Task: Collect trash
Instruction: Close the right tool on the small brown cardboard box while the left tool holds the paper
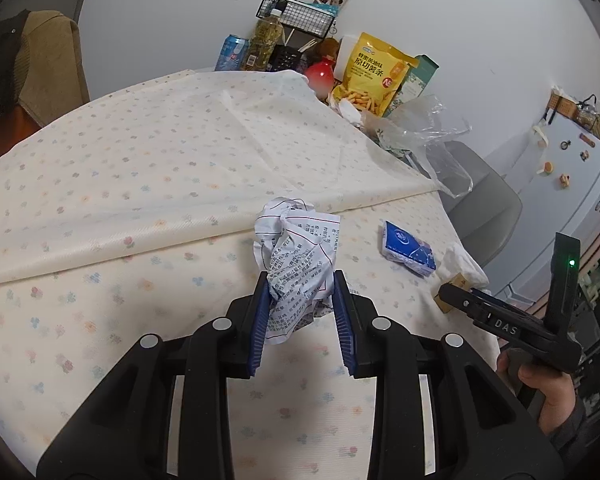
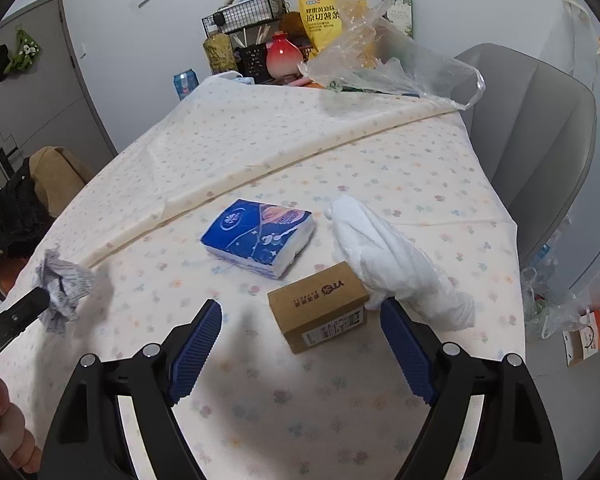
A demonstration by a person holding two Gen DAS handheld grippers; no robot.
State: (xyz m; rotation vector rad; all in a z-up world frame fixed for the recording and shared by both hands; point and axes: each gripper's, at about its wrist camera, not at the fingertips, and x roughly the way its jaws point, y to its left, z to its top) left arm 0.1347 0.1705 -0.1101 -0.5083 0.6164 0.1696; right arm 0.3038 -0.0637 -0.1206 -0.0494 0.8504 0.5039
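Pinching crumpled paper [image 1: 296,256], left gripper [image 1: 302,284]; right gripper [image 2: 300,312] spread around cardboard box [image 2: 320,306].

You face a plain white wall [image 1: 440,8] behind the floral-clothed table [image 1: 120,168]. A grey chair [image 2: 540,128] stands at its right; left, a grey door [image 2: 32,92]. A magnet-dotted fridge [image 1: 572,184] sits beyond.

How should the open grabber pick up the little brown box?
Best guess: grip the small brown box across its two long side faces, coming down from above. It lies flat on the tablecloth, and the open right gripper looks wide enough to straddle it. The white crumpled tissue leans on its far right corner, so close near the label end, closest to the gripper.
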